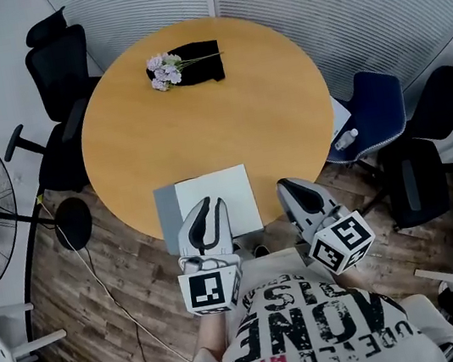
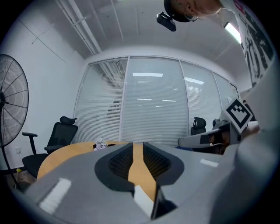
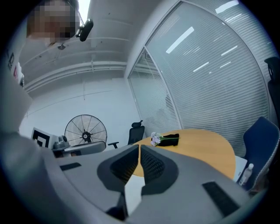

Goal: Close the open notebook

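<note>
Notebook [image 1: 217, 201] long axis runs left-right

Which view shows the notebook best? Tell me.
The head view: nearly the whole notebook lies at the table's near edge. Each gripper view shows only a white sliver, likely its page, below the jaws.

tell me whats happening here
A person holds a gripper in each hand at the near edge of the table. The left gripper is over the notebook, which lies white page up; the right gripper is just right of it. Both tongs are empty: left slightly apart, right closed.
</note>
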`<state>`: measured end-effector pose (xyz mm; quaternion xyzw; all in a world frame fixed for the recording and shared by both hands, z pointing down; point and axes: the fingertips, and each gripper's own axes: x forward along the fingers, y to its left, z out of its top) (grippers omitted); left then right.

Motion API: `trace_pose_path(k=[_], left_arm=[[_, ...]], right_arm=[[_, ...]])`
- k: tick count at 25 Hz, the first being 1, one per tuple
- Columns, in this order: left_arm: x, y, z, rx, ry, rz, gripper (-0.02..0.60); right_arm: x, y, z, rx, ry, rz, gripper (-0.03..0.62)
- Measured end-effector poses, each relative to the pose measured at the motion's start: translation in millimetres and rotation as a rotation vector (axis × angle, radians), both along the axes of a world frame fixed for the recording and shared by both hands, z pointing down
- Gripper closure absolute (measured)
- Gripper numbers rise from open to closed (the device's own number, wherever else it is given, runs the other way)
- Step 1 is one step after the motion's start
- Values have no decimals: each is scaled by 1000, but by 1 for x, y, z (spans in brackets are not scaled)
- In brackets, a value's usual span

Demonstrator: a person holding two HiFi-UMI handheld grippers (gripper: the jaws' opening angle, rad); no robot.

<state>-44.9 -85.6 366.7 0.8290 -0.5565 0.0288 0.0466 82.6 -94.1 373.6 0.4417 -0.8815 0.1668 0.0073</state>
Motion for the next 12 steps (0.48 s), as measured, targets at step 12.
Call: trace_pose_path(k=[12], left_arm=[[-42, -27, -5, -6, 0, 81, 502]], right_arm=[[-41, -18, -2, -21, 3, 63, 574]])
